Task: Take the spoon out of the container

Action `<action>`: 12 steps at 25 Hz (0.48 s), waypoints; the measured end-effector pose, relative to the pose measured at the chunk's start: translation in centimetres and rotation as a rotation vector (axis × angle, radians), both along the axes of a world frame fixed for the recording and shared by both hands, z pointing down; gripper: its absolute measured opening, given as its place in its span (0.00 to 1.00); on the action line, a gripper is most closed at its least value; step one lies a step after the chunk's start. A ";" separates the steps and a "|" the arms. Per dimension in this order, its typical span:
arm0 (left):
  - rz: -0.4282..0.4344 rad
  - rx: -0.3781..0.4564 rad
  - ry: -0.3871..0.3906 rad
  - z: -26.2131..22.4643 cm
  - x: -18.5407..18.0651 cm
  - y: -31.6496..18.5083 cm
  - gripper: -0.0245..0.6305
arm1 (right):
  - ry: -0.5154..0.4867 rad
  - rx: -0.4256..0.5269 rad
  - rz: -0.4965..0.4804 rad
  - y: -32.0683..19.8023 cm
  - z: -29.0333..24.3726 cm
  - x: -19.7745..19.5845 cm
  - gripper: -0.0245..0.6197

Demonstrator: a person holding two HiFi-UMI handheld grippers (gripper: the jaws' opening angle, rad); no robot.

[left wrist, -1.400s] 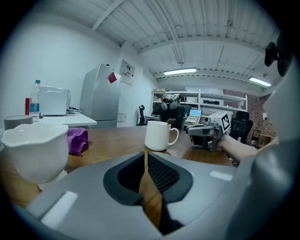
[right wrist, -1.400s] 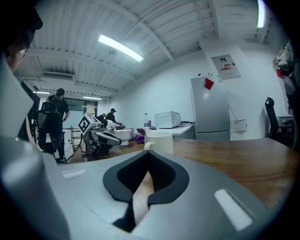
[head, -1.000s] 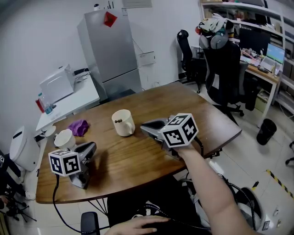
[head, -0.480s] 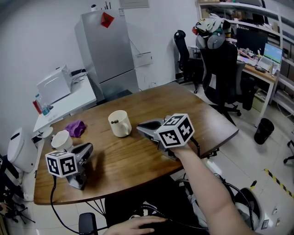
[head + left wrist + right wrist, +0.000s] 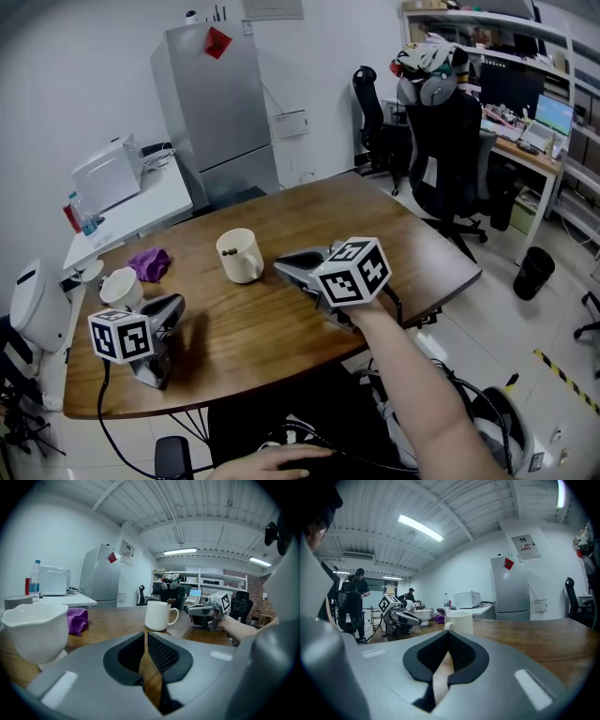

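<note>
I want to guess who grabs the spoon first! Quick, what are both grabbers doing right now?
Left gripper: closed, holding nothing.
Right gripper: closed, holding nothing.

A cream mug (image 5: 241, 258) stands upright on the table (image 5: 281, 328), a dark spoon (image 5: 228, 251) resting inside.
</note>
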State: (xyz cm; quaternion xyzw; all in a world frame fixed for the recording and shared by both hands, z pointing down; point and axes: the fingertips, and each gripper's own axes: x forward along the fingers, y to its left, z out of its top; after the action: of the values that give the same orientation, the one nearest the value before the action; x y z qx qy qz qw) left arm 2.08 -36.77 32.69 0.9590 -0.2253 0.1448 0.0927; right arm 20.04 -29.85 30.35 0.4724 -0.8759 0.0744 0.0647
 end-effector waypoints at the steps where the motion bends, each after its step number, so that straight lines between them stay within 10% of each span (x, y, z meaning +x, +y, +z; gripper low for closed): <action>1: 0.000 0.000 0.001 0.0 0.0 0.0 0.07 | 0.000 0.000 0.000 0.0 0.0 0.0 0.04; 12: -0.003 0.003 0.001 -0.1 0.1 0.1 0.07 | 0.001 0.003 -0.025 0.6 -0.1 -1.0 0.04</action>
State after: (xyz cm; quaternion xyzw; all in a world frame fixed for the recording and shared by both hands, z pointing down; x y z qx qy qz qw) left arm 2.15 -36.71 32.57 0.9589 -0.2267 0.1438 0.0916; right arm 19.04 -29.28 30.20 0.4614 -0.8819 0.0720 0.0654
